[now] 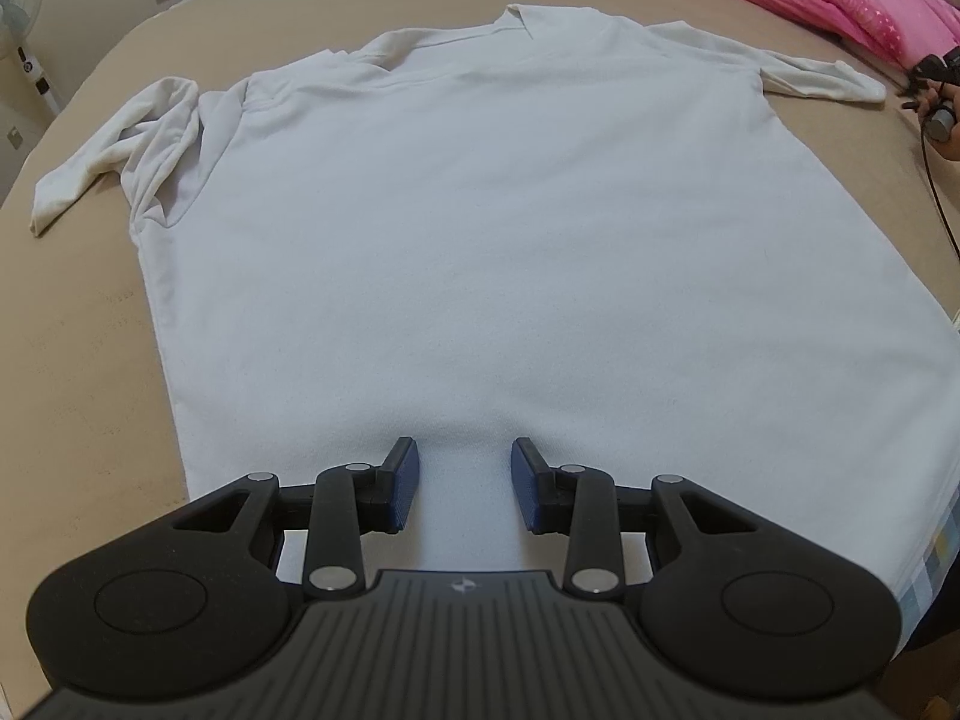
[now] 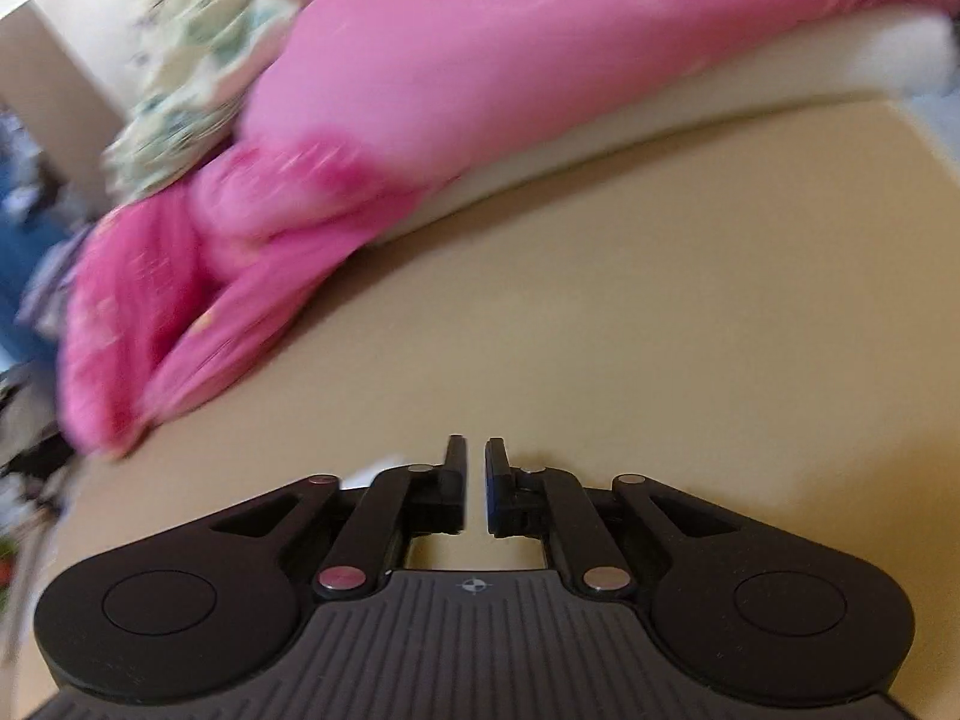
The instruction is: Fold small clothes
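- One white short-sleeved cotton shirt (image 1: 480, 228) lies spread flat, back side up, on the tan tabletop (image 1: 90, 360), collar at the far end, hem nearest the left camera. It is laid out in full, in my judgement, so that fold lines can be taken from its edges.
- Its left-hand sleeve (image 1: 114, 162) is bunched and creased; the opposite sleeve (image 1: 822, 81) lies flatter. No fold is yet made.
- Left hand-held gripper (image 1: 465, 480) hangs over the hem region, pointing steeply down, jaws parted with bare white cloth between the blue pads (image 1: 408, 480). The pads press on nothing: it is released, seemingly poised to pin or pinch the hem.
- Right hand-held gripper (image 2: 475, 483) points out over bare tabletop towards a pink quilted blanket (image 2: 360, 120); the picture is blurred. Its jaws stand a narrow slit apart with nothing between them.
- In the left view, the right hand-held gripper shows at the edge, just beside the flatter sleeve's end, probably placed to take it.
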